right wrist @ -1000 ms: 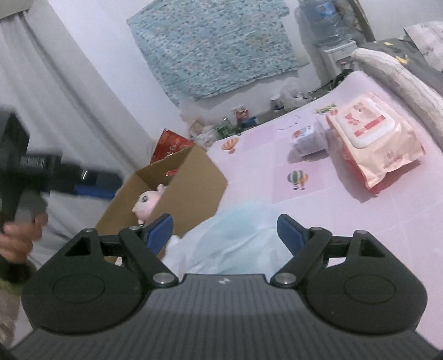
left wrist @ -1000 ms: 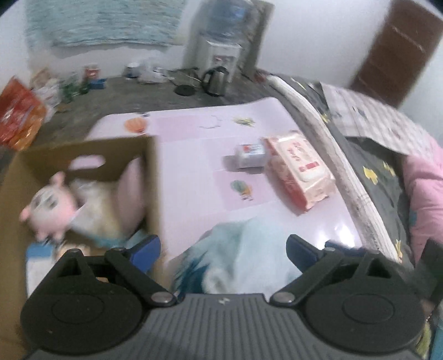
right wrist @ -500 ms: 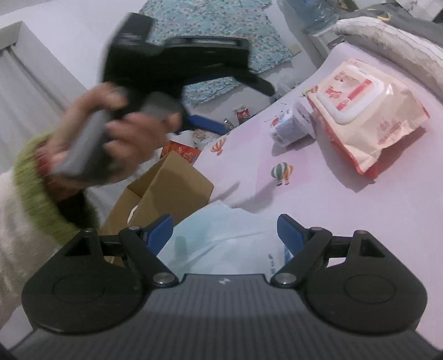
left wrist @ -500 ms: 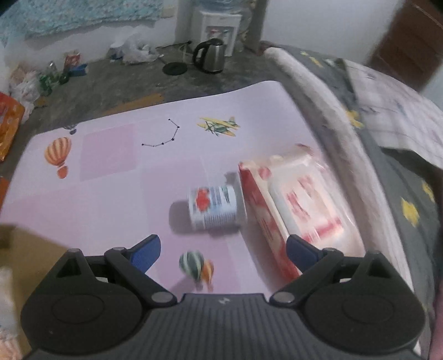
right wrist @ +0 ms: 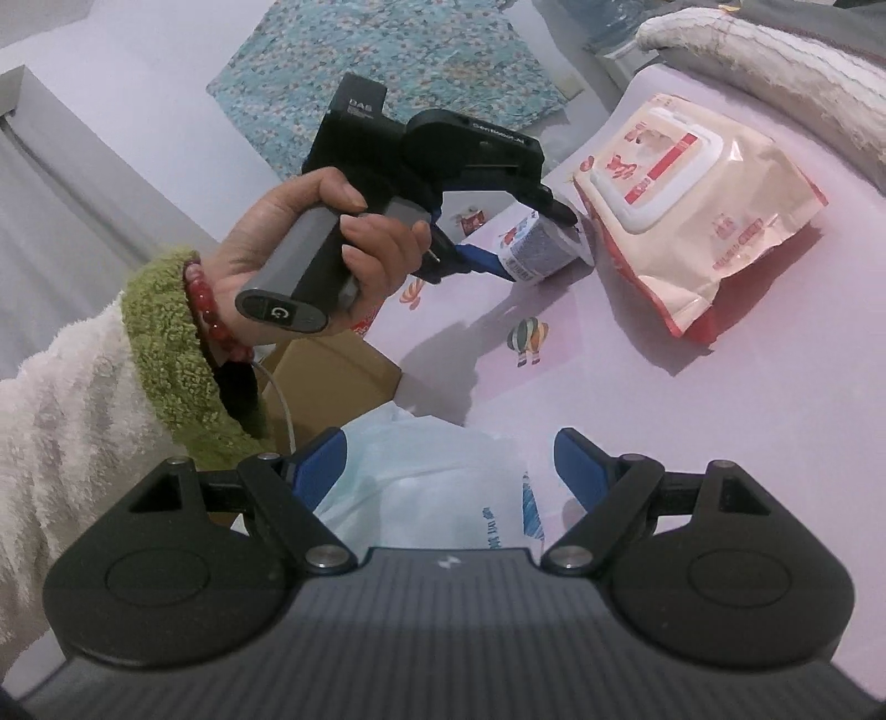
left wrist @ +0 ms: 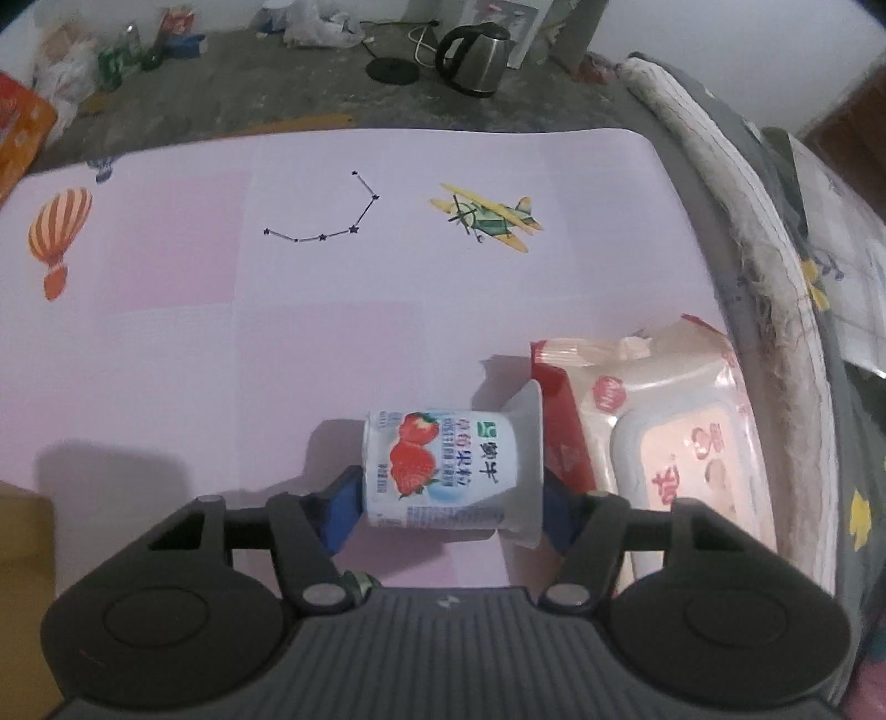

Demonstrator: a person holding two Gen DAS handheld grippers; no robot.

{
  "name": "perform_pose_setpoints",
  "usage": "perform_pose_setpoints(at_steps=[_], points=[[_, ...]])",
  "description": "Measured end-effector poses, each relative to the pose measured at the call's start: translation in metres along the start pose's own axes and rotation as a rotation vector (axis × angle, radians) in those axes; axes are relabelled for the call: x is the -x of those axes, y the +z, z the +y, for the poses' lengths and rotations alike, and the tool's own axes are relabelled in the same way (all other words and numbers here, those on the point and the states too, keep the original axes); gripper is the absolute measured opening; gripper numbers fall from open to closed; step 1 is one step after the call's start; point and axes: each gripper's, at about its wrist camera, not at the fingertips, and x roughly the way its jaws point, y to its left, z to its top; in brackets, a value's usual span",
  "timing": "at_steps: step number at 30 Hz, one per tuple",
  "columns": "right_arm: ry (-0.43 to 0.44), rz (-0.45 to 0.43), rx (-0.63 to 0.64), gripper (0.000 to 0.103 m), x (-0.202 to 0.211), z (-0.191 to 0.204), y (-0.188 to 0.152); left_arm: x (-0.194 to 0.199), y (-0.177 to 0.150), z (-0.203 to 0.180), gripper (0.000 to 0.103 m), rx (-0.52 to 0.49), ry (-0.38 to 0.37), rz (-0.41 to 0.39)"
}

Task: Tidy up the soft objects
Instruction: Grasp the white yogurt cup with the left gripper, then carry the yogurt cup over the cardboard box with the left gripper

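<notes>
While the left gripper (left wrist: 451,490) points steeply down at the pink mat (left wrist: 232,343), its blue pads sit against the two ends of a small yogurt cup (left wrist: 451,471) that lies on its side. Its jaws have just been closing, and the cup is between them, the left pad at the base and the right pad at the wide rim. The cup carries a strawberry picture and rests on the mat, just left of a pack of wet wipes (left wrist: 664,437), which lies near the right edge of the mat beside a grey blanket (left wrist: 819,288).

From the right wrist view, a hand (right wrist: 310,243) in a fluffy white sleeve with a green cuff (right wrist: 166,354) grips the handle of that left gripper (right wrist: 540,241), with a red bead bracelet (right wrist: 213,310) at the wrist. The right gripper (right wrist: 451,471) has its jaws wide apart and nothing pressed between the pads; a pale blue and white plastic bag (right wrist: 432,493) lies just below and between them, though contact cannot be told. A cardboard box (right wrist: 332,382) stands at the near left edge of the mat, behind the bag. At the far end, on the grey floor, stand a steel kettle (left wrist: 470,50) and some packets (left wrist: 22,127).
</notes>
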Motion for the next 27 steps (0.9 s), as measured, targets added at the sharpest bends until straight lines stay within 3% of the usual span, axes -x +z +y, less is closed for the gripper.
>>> perform_pose_setpoints(at_steps=[6,10,15,20,27], points=[[-0.023,-0.004,-0.016,0.082,0.003,0.000,-0.002,0.006,-0.007,0.005,0.063,0.039,0.002,-0.006],[-0.044,-0.030,-0.045,0.082,0.011,-0.003,-0.002,0.022,-0.017,0.008,0.062,0.087,-0.043,0.021],[-0.059,-0.085,-0.068,0.082,0.029,-0.002,-0.003,0.069,-0.041,-0.009,0.062,0.019,-0.128,0.014],[-0.017,-0.151,-0.073,0.082,0.056,0.012,-0.007,0.130,-0.075,-0.027,0.062,-0.067,-0.213,-0.010],[0.052,-0.265,0.074,0.082,0.092,0.070,-0.012,0.216,-0.135,-0.016,0.063,-0.105,-0.316,-0.061]])
